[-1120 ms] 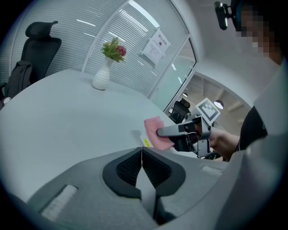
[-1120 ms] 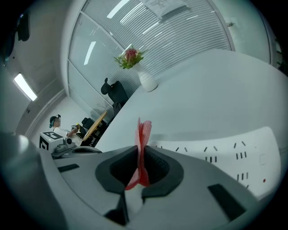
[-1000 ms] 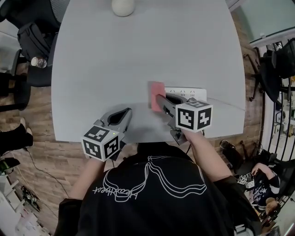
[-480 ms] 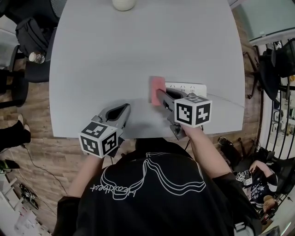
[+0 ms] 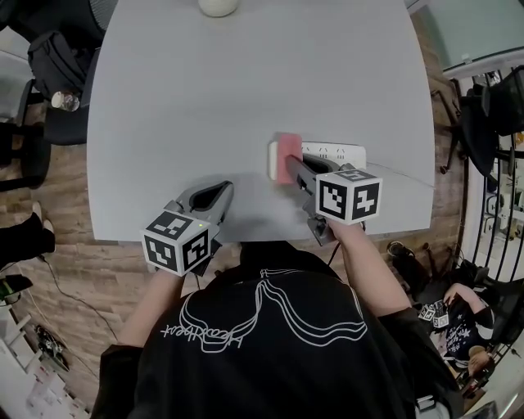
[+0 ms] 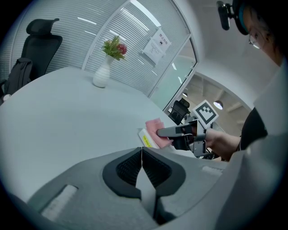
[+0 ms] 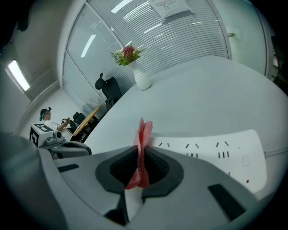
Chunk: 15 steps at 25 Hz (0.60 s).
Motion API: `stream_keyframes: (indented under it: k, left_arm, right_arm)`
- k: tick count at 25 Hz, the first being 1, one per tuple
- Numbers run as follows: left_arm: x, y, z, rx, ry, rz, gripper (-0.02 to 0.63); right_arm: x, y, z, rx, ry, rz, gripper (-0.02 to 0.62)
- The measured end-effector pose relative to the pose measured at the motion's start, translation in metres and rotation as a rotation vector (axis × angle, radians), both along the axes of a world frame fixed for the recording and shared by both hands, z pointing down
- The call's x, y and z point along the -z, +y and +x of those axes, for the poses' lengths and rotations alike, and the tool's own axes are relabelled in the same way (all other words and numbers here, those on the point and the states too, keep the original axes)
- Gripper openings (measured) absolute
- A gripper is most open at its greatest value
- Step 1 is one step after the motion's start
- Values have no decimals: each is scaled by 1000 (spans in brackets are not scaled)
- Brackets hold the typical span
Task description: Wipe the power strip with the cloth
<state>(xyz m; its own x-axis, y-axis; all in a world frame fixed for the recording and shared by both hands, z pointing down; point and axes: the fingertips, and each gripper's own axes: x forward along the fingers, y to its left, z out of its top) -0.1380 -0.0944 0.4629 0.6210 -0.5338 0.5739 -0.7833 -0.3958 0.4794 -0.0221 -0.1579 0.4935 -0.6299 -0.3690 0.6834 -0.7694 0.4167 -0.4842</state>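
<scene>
Power strip: white, flat on the grey table, near the front edge on my right side, long side running left to right. Rows of sockets face up in the right gripper view.
Strip, left end: covered by the cloth; a yellow label shows on the end face in the left gripper view.
Cloth: pink, bunched, resting on the strip's left end. It stands as an upright fold between my right jaws.
Right gripper: mine, clenched on the cloth, with both pads pressing the fold from either side. It points away from me over the strip, its marker cube nearest my body.
Left gripper: mine, jaws closed against each other with nothing between them. It sits low over bare table, left of the strip and apart from it. Whether it touches the tabletop I cannot tell.
Left marker cube: at the table's front edge.
Vase: white, at the far edge of the table, well apart from the strip; it holds pink and green flowers.
Office chair: black, beyond the table's left side.
Floor: wood-patterned, around the table.
</scene>
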Motion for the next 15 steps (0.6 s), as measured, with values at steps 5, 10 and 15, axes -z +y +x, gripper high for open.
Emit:
stream_keyframes:
  k: [5, 10, 15]
  left_arm:
    - [0, 0, 10, -7, 0, 4, 14]
    - [-3, -1, 10, -21, 5, -2, 14]
    - [-6, -2, 16, -37, 11, -6, 14]
  right_arm:
    - [-1, -1, 18, -8, 20, 10, 48]
    - [-3, -2, 27, -33, 38, 12, 49]
    - [-5, -2, 42, -69, 48, 9, 51]
